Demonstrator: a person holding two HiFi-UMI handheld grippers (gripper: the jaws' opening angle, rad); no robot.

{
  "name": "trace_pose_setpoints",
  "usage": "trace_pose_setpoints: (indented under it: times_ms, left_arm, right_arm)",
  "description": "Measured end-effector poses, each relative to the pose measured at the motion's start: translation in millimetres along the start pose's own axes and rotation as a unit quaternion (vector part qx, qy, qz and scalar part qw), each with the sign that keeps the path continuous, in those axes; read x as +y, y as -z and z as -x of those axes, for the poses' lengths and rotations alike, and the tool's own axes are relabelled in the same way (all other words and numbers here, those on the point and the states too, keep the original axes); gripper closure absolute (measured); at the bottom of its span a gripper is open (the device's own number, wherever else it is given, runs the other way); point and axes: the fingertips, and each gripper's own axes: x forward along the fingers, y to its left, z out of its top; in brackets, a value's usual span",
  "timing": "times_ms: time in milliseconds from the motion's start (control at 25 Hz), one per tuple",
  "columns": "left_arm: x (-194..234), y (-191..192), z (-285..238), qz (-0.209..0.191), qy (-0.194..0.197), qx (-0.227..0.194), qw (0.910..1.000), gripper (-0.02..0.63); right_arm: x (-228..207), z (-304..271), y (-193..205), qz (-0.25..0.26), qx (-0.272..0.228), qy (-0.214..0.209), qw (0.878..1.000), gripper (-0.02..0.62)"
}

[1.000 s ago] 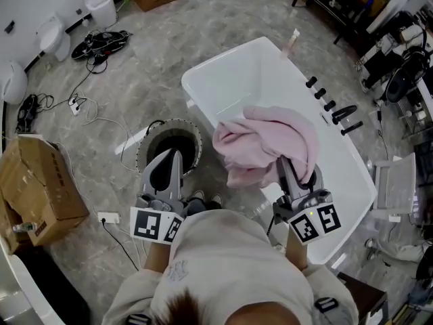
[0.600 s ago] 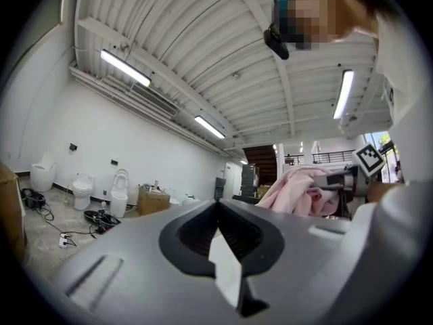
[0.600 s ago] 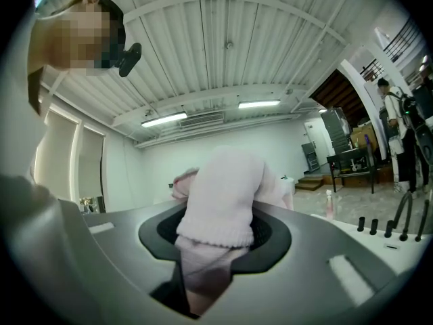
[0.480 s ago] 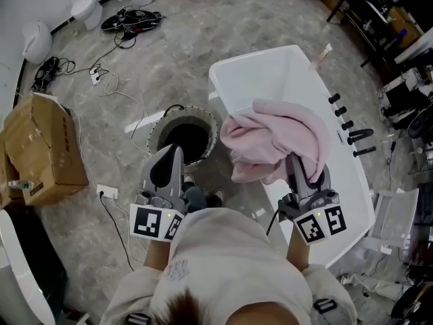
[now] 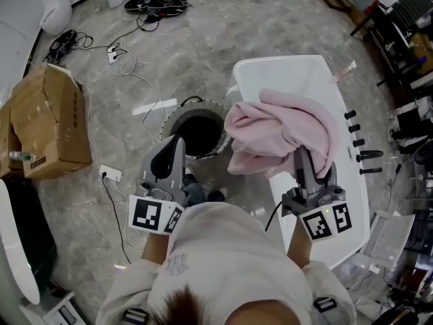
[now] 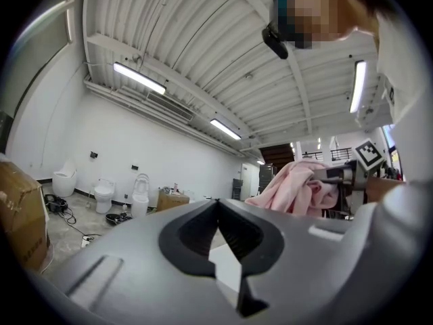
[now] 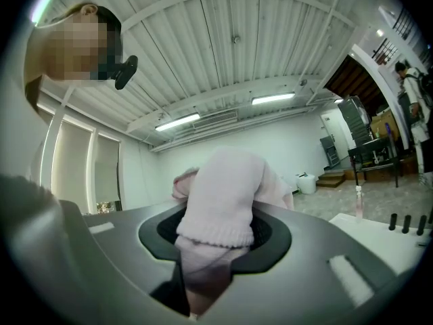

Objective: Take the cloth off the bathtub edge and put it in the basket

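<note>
My right gripper (image 5: 302, 156) is shut on the pink cloth (image 5: 281, 131), which hangs bunched in the air over the near edge of the white bathtub (image 5: 298, 76). The cloth's left edge reaches the right rim of the round dark basket (image 5: 177, 117) on the floor. In the right gripper view the cloth (image 7: 223, 195) fills the closed jaws of that gripper (image 7: 210, 263). My left gripper (image 5: 176, 144) is shut and empty, pointing at the basket's near rim. From the left gripper view its jaw tips (image 6: 216, 205) meet, with the cloth (image 6: 291, 188) off to the right.
A cardboard box (image 5: 47, 124) stands at the left, with cables and a power strip (image 5: 111, 175) on the marble floor. Black taps (image 5: 362, 144) line the tub's right rim. The person's shoes (image 5: 203, 195) are just below the basket. Toilets (image 5: 57, 9) stand far left.
Both grippers have swung to the left with the person's turn. The cloth has travelled from above the tub's inside to its near edge, beside the basket.
</note>
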Motion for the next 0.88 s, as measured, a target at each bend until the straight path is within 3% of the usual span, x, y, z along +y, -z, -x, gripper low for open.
trace_pose_setpoints:
  times_ms: [880]
  left_arm:
    - [137.2, -9.8, -22.8, 0.015, -0.022, -0.009, 0.9996, 0.594]
  right_arm:
    - [106.4, -160.7, -30.8, 0.028, -0.037, -0.088, 0.995, 0.453]
